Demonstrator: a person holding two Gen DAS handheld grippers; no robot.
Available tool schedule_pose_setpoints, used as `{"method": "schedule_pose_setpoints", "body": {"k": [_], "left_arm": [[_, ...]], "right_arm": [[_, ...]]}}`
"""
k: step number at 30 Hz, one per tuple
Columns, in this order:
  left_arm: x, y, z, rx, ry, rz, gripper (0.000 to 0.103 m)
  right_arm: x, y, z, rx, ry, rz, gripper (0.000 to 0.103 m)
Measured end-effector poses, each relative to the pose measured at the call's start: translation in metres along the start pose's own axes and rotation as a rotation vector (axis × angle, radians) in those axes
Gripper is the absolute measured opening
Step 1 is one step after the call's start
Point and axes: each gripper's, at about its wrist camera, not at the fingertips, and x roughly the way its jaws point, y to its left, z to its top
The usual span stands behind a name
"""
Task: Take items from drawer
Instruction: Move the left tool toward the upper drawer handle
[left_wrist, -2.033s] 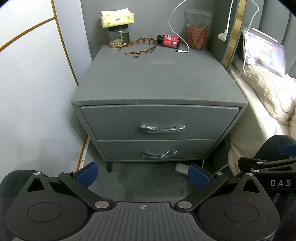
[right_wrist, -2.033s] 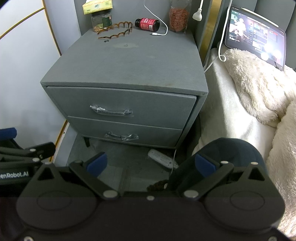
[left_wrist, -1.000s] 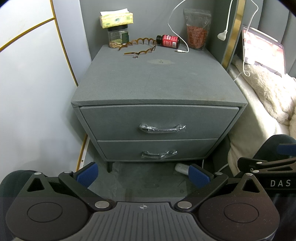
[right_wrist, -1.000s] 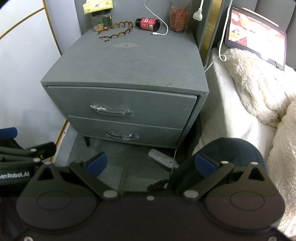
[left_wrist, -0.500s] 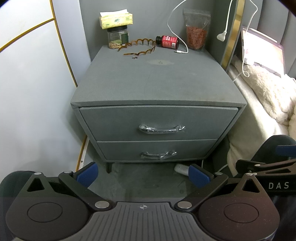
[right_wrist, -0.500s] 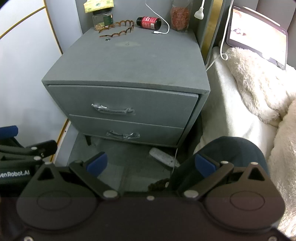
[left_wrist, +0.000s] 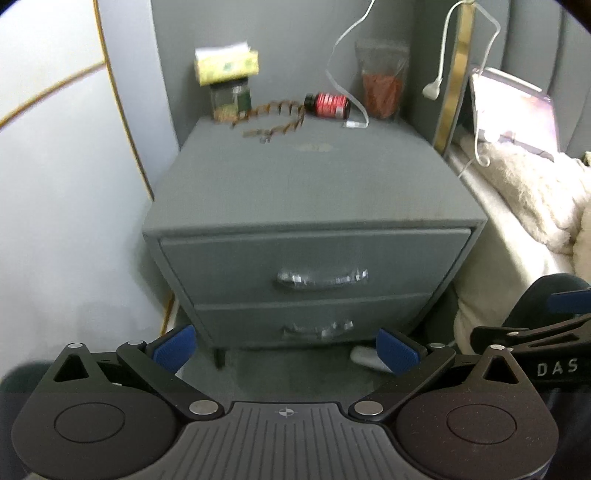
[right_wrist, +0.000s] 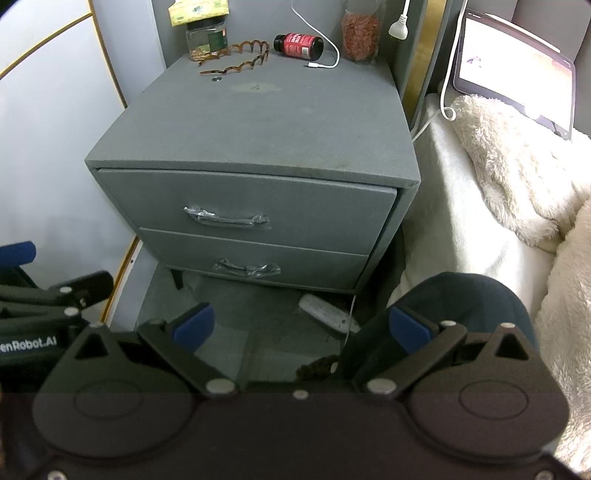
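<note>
A grey fabric nightstand (left_wrist: 314, 192) (right_wrist: 258, 122) has two drawers, both shut. The upper drawer (left_wrist: 314, 258) (right_wrist: 243, 206) carries a plastic-wrapped metal handle (left_wrist: 321, 277) (right_wrist: 227, 218); the lower drawer (left_wrist: 310, 319) (right_wrist: 255, 258) has a like handle (right_wrist: 246, 267). My left gripper (left_wrist: 284, 347) is open and empty, low in front of the drawers and well short of them. My right gripper (right_wrist: 301, 325) is open and empty too, held back over the floor. Nothing inside the drawers shows.
On the nightstand's back edge stand a jar (right_wrist: 205, 40) under a tissue pack, two wavy hairbands (right_wrist: 236, 59), a red bottle (right_wrist: 298, 46) on its side, a snack bag (right_wrist: 360, 35) and a white cable. A bed with a fluffy blanket (right_wrist: 517, 177) and a lit tablet lies right. A remote (right_wrist: 327, 314) lies on the floor.
Both grippers have moved forward towards the nightstand, so it looks larger and higher in frame. The left view is blurred by motion. Both stay open.
</note>
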Motion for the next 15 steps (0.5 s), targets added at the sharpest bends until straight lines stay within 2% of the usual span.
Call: {"method": "schedule_pose_setpoints", "body": {"k": [3,6,8,11,15], "left_arm": [[0.001,0.004,0.001,-0.016,0.01,-0.001,0.103],[0.003,0.013,0.001,-0.082,0.034,-0.039,0.103],[0.004,0.014,0.001,-0.085,0.023,-0.021,0.103],[0.005,0.012,0.002,-0.066,0.009,0.012,0.103],[0.006,0.011,0.003,-0.068,0.011,0.013,0.103]], "right_arm": [[-0.001,-0.003,0.0,0.006,-0.006,0.006,0.103],[-0.001,-0.005,0.0,0.006,-0.038,0.025,0.103],[-0.001,-0.005,-0.001,-0.011,-0.068,0.025,0.103],[0.003,0.001,0.0,-0.089,-0.046,0.023,0.103],[0.007,-0.004,0.006,-0.059,-0.016,0.059,0.103]]}}
